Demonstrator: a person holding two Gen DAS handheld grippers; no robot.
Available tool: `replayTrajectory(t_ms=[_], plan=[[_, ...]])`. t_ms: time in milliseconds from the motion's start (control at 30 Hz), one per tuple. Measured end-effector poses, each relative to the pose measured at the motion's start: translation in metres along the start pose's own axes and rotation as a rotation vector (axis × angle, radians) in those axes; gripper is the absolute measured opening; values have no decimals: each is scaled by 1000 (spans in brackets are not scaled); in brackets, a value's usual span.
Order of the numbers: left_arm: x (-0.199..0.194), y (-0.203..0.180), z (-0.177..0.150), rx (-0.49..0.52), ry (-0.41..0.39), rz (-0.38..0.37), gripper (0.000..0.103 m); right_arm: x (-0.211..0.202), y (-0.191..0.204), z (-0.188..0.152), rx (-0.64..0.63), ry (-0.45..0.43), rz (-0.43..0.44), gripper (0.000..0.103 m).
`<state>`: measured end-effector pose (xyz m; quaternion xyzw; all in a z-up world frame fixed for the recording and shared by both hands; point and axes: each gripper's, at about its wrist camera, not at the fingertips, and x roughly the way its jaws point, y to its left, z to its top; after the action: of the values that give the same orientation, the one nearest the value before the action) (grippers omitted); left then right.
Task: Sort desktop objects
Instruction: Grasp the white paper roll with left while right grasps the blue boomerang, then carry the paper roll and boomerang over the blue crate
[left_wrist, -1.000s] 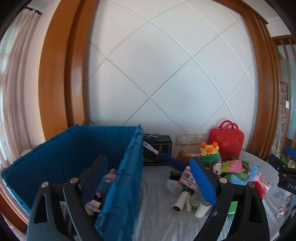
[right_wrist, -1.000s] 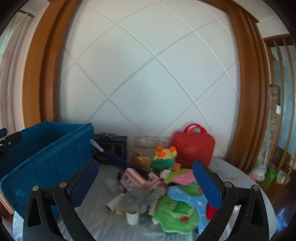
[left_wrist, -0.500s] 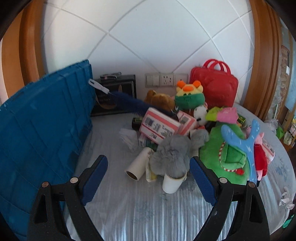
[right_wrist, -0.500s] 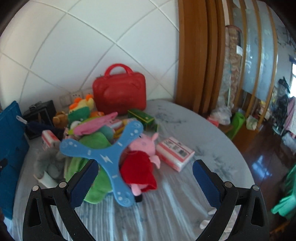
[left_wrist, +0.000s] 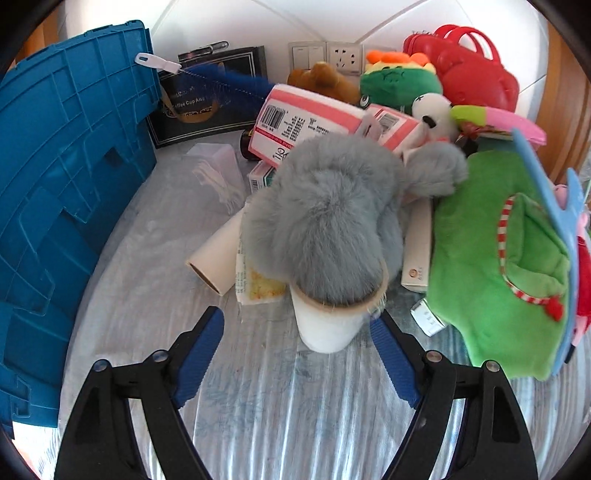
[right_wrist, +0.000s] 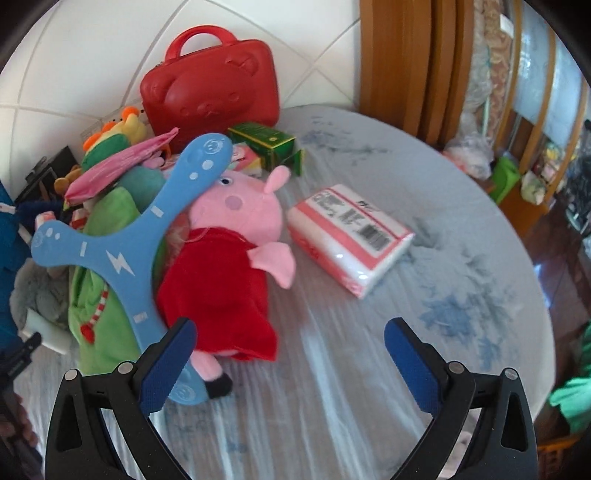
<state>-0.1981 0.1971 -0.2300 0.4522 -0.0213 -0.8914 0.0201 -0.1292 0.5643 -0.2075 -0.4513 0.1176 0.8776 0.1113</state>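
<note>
round table (right_wrist: 461, 236) under a pale blue-printed cloth. blue crate (left_wrist: 62, 177) stands at its left edge, wall side toward the pile of things to sort. red bear-face case (right_wrist: 210, 88) upright at the back edge against the wall. green plush (left_wrist: 495, 258) lies right of centre, a blue three-armed boomerang (right_wrist: 122, 258) resting across it. pink pig plush in a red dress (right_wrist: 225, 266) lies beside the boomerang, feet toward the near edge. grey furry plush (left_wrist: 325, 221) sits on top of a white cup (left_wrist: 325, 328) near the middle. pink-and-white tissue pack (right_wrist: 351, 232) lies alone toward the right edge, well apart from the pile. cardboard tube (left_wrist: 214, 258) lies on its side just left of the cup.

left gripper (left_wrist: 295, 332): jaws wide, have just been closing a little; the cup's base sits between the blue pads (left_wrist: 199, 354), no contact visible. right gripper (right_wrist: 288, 354): jaws wide, only cloth between them, left pad overlapping the boomerang's tip.
</note>
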Motion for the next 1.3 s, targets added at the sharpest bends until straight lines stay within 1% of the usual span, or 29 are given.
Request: replayTrajectory(t_ms=[33,100,167,200,233,267,333,400,467,633,667,700,733,767,800,1000,1033,1133,1300], plan=[[3,-2,1,1,1,0,81,3,7,3,-19,2,16,103],[8,-6,4,12,1,3,77,10,24,7,-67,6,56,101],[14,-11,6,27,5,-2,67,16,39,10,-101,14,92,88],[16,-13,6,33,8,-6,64,20,47,11,-113,20,111,85],[17,-14,7,37,9,-14,57,25,55,12,-129,27,133,81],[17,-15,7,40,8,-26,51,28,61,13,-141,28,145,78],[18,-17,9,49,4,-34,48,34,75,14,-170,33,175,76],[19,-20,10,62,1,-33,48,39,87,14,-201,35,192,76],[21,-20,12,63,0,-35,47,45,98,14,-233,34,191,77],[20,-21,13,59,2,-38,47,58,122,15,-315,20,163,76],[18,-21,13,58,-2,-38,47,62,126,15,-327,25,163,73],[17,-21,13,58,-7,-37,47,68,130,16,-330,43,185,68],[16,-20,14,57,-13,-36,47,75,131,16,-317,61,213,57],[14,-19,15,55,-19,-35,47,80,131,17,-296,76,236,51],[12,-18,15,52,-22,-33,47,81,130,17,-274,83,245,51],[-12,-8,17,29,-74,-38,46,48,118,12,-242,16,233,48],[-18,-6,17,24,-85,-43,46,41,116,13,-237,3,232,46],[-40,-3,16,29,-139,-48,46,16,111,13,-233,-46,230,42],[-80,2,14,27,-220,-63,46,-21,110,9,-239,-112,238,41]])
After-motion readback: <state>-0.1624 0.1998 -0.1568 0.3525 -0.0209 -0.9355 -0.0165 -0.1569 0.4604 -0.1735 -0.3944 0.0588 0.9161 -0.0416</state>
